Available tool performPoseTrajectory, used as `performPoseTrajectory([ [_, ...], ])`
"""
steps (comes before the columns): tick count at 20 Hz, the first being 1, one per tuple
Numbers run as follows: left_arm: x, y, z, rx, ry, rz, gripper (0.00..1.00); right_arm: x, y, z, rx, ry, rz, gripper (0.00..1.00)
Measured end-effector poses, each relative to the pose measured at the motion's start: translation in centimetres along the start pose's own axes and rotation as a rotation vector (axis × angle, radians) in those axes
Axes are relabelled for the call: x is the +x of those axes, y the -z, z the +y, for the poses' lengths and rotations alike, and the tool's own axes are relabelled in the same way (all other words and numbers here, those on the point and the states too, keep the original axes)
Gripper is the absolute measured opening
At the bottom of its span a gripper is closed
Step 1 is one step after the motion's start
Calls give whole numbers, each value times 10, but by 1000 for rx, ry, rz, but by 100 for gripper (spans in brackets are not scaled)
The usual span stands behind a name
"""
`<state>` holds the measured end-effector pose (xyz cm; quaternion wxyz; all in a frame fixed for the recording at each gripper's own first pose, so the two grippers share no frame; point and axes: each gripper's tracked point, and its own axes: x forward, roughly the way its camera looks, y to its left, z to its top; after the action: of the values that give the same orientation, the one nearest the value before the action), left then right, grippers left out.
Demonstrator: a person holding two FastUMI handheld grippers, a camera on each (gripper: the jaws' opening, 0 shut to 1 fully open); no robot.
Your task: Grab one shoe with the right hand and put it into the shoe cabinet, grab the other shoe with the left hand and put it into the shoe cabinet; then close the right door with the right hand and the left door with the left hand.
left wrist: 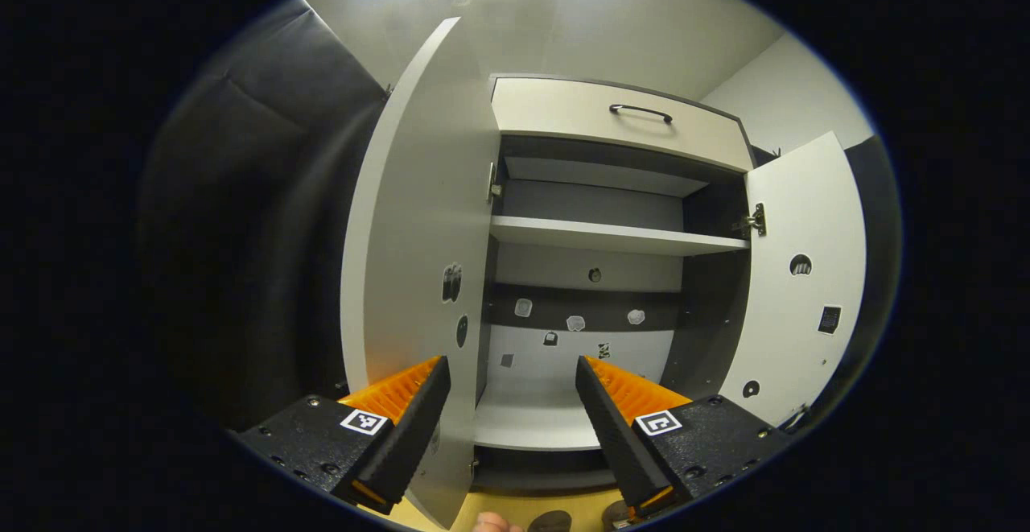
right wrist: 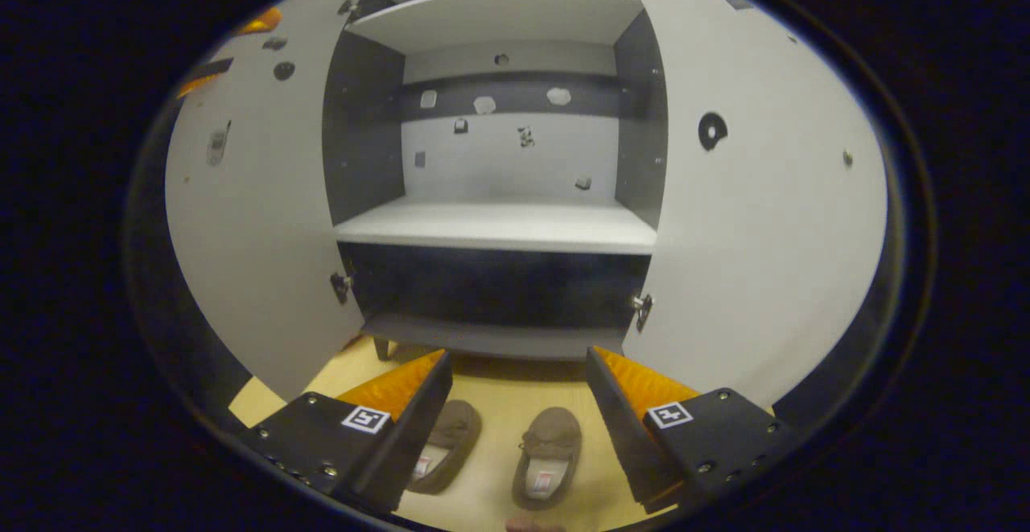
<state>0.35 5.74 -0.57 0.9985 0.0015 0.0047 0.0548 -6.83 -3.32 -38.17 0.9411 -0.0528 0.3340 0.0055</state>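
Two shoes on the floor, none in the cabinet (right wrist: 495,226) yet, so I'm right at the start. My right gripper (right wrist: 519,375) hangs over them with its jaws wide and nothing between them, tilted down so both shoes sit in the gap. The right shoe (right wrist: 550,455) lies almost dead centre between my fingers, toe toward the cabinet, opening toward me. The left shoe (right wrist: 447,445) lies just beside it, partly tucked behind my left finger (right wrist: 414,427). They lie side by side, near each other but apart, which leaves me room to drop around one without nudging the other.

My left gripper (left wrist: 511,391) is up higher, jaws also wide and holding nothing, looking straight into the cabinet. Left door (left wrist: 418,258) and right door (left wrist: 805,274) both stand swung out, so the way in is free. The lower shelf (left wrist: 535,423) is bare, and the upper shelf (left wrist: 611,236) too. A drawer (left wrist: 620,125) sits closed on top.

My guess: right goes first, down onto the centred shoe, pinching its side wall. The soft upper may fold, so I'd want a firm bite near the opening.
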Motion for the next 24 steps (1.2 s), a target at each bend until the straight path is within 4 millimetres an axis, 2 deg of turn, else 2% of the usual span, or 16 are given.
performPoseTrajectory([
  [2,-1,1,2,5,-2,1,95,8,50,0,4,-10,108,100],
  [3,-1,2,2,8,-2,1,92,10,72,1,16,-18,161,100],
  [7,-1,5,1,4,2,11,95,20,147,7,63,-48,359,100],
  [8,-1,6,1,4,1,13,93,23,158,8,71,-49,389,100],
  [9,-1,6,2,4,1,11,95,27,171,8,76,-49,419,100],
  [11,0,5,1,-1,3,7,94,41,190,8,74,-51,464,99],
  [12,0,5,2,-5,3,5,93,50,199,8,66,-46,484,93],
  [15,0,3,2,-12,5,-6,94,81,206,3,19,-15,469,94],
  [17,0,3,2,-13,5,-11,94,93,215,2,-17,6,486,84],
  [19,0,2,2,-13,2,-13,94,103,229,-9,-113,51,505,68],
  [20,1,2,2,-12,2,-14,94,103,223,-18,-159,81,470,43],
  [22,0,2,2,-11,3,-15,94,102,227,-14,-174,96,481,10],
  [23,0,2,2,-12,3,-17,94,102,226,-15,-170,92,481,14],
  [24,0,2,2,-12,3,-17,94,103,219,-17,-159,98,461,10],
])
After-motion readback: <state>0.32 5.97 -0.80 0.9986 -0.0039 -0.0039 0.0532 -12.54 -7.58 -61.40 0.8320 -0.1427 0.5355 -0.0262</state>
